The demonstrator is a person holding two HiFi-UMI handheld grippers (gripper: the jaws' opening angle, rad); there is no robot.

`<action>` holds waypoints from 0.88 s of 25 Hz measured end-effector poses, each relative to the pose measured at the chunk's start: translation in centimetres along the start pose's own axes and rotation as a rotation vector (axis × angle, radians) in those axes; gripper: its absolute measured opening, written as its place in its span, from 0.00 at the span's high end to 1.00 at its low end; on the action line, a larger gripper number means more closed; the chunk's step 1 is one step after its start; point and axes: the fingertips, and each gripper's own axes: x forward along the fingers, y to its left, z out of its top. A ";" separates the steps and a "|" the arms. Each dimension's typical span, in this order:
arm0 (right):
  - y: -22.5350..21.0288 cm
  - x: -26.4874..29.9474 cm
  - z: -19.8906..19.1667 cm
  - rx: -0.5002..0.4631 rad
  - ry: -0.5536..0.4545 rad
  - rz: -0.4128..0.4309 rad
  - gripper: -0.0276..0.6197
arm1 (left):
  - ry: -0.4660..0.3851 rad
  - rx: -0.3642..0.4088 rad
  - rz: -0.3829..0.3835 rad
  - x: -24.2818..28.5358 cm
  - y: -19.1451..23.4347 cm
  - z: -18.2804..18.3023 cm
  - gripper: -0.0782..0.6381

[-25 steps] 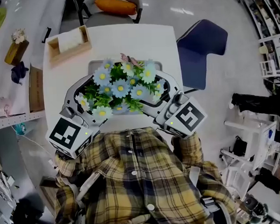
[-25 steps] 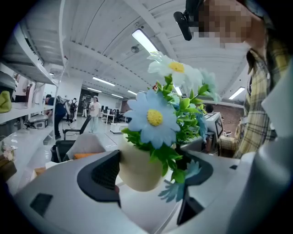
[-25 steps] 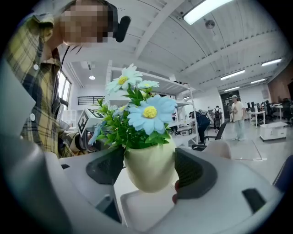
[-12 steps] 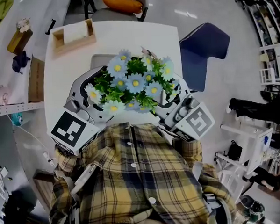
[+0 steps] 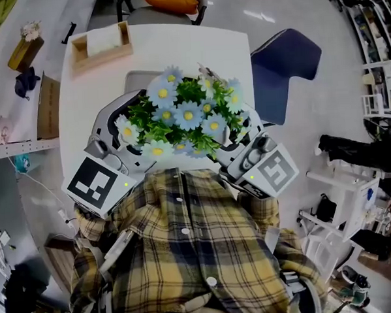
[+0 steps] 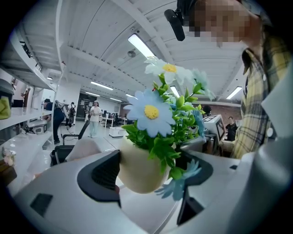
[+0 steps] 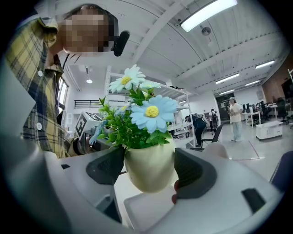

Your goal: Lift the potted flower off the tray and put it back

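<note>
In the head view my left tongs [image 5: 119, 138] and right tongs [image 5: 245, 138] reach in from either side of the one potted flower [image 5: 187, 114]. It sits over the near part of the single grey tray [image 5: 136, 80] on the white desk [image 5: 176, 45]. Its blue daisies face up at the camera and hide the tong tips. A wooden box [image 5: 101, 46] lies on the desk beyond the tray's far left corner.

In the left gripper view the jaws are spread to the width of the cream pot [image 6: 136, 170] and clamp it, with leaves caught against the right-hand jaw.

In the right gripper view the dark pads [image 7: 192, 171] press both sides of the same pot. The pot hangs clear above the tray, upright, its stems running straight up.
</note>
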 end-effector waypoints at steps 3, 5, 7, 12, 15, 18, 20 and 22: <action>-0.1 0.0 0.1 -0.012 -0.009 -0.003 0.42 | -0.009 -0.007 0.002 0.0 0.0 0.0 0.38; -0.1 0.0 0.2 -0.017 -0.008 -0.003 0.43 | -0.011 -0.007 0.003 0.0 0.0 0.0 0.38; -0.1 0.0 0.2 -0.021 -0.005 -0.002 0.43 | -0.011 -0.005 0.004 0.0 0.0 0.0 0.38; 0.0 0.0 0.3 -0.025 0.011 -0.001 0.43 | -0.013 -0.003 0.004 0.1 0.0 0.2 0.38; 0.1 0.0 0.1 -0.013 0.024 0.002 0.43 | -0.010 0.000 0.006 0.1 0.0 0.2 0.38; 0.0 0.1 0.3 -0.019 0.010 0.001 0.43 | -0.009 0.000 0.006 0.1 0.0 0.1 0.38; -0.1 0.1 0.6 -0.025 -0.010 0.000 0.43 | -0.012 -0.005 0.006 0.1 0.0 0.2 0.38; -0.1 0.0 0.5 -0.030 -0.002 -0.004 0.43 | -0.013 -0.009 0.005 0.0 -0.1 0.2 0.38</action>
